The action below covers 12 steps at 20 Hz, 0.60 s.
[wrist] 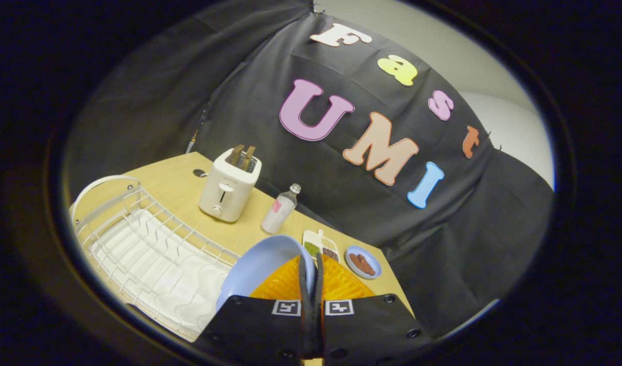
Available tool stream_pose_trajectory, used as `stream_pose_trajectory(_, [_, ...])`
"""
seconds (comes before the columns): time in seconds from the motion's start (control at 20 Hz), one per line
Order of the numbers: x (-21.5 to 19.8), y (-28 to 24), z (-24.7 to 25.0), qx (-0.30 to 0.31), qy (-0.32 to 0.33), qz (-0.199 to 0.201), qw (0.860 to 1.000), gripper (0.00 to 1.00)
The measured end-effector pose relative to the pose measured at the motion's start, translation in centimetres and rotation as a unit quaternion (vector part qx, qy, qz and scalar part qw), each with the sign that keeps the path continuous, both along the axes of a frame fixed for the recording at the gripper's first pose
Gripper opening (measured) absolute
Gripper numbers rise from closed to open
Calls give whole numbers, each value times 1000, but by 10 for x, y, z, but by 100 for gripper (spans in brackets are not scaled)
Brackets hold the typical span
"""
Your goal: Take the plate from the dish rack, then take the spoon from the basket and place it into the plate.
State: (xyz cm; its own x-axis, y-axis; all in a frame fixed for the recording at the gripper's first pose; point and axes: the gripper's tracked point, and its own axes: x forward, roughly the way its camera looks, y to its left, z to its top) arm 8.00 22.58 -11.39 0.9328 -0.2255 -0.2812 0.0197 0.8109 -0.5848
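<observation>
Nearest first:

- Claw [312,284]: fingers pressed together on the rim of the plate [260,267], one on either face, so it is clamped on the plate. The view is tilted, the counter line sloping down away from the rack side.
- Plate: pale blue, held on edge and raised above the counter, its curved rim rising just ahead of the fingertips and overlapping the near corner of the dish rack [153,254].
- Basket [336,284]: orange, ribbed, directly behind the claw and mostly hidden by it; the spoon cannot be made out.
- Dish rack: white wire over a white tray, its slots bare, set beside the plate along the counter's near edge.
- Counter [249,234]: light wood; open surface between rack and toaster.
- Divided dish [321,246] of grains and a small blue saucer [363,262] with brown pieces: just beyond the basket, near the counter's far edge.
- Bottle [280,209]: clear, upright, between toaster and divided dish.
- Toaster [229,185]: white, slices standing in its slots, farthest back, close to the booth's cloth wall.
</observation>
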Motion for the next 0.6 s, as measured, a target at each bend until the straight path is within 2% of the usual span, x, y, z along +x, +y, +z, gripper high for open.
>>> stream_pose_trajectory(0.1, [7, -13, 33, -9, -46, -4, 999, 3])
stream_pose_trajectory(0.35, [-3, -32, 56, 47, -51, -6, 998, 3])
stream_pose_trajectory(0.6, [-32, -94, 66, 104, -44, -36, 993, 3])
